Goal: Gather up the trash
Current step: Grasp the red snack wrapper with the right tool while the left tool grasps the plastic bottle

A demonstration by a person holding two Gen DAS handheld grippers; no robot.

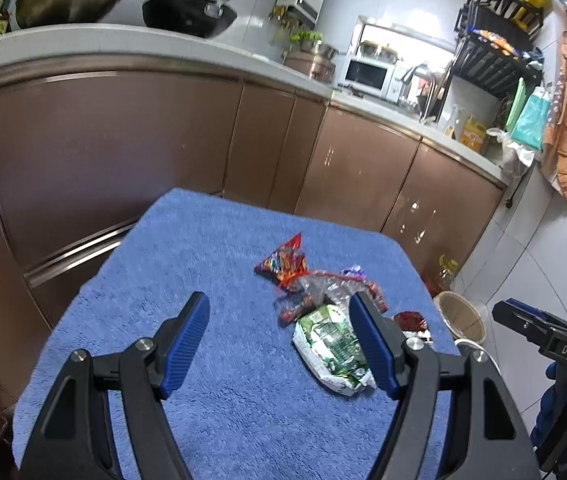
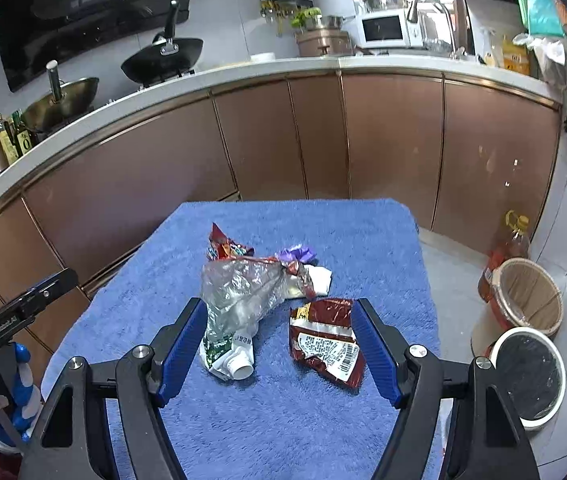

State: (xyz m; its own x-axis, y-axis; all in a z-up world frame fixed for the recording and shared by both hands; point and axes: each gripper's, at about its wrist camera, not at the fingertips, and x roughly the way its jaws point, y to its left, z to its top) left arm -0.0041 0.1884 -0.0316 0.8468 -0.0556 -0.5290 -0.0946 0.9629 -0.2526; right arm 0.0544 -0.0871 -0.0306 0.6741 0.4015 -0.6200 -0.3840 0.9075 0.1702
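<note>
Nothing binned yet: both my left tongs [image 1: 279, 346] and right tongs [image 2: 279, 346] gape wide and empty. The crumpled wrappers, dark red foil packet [image 2: 325, 340] and green-white spouted pouch [image 1: 333, 346] all lie on the blue-towelled bench [image 2: 243, 432]. The round black-lined white bin [image 2: 531, 376] waits on the floor right of it.

The fuzzy cloth [image 2: 243, 432] on the table is blue. A dark red wrapper [image 2: 325, 340] has a white label with black stripes. The flat pouch [image 1: 329, 346] is green and white. The crinkly bag [image 2: 239, 292] is clear and shiny silver. A small wrapper [image 2: 297, 254] is purple. Another wrapper [image 1: 283, 260] is red with many colours. Each tool has black arms and blue ridged pads [image 2: 181, 352]. The cupboards [image 2: 391, 144] are shiny brown. The bin [image 2: 531, 378] is black with a white rim.
</note>
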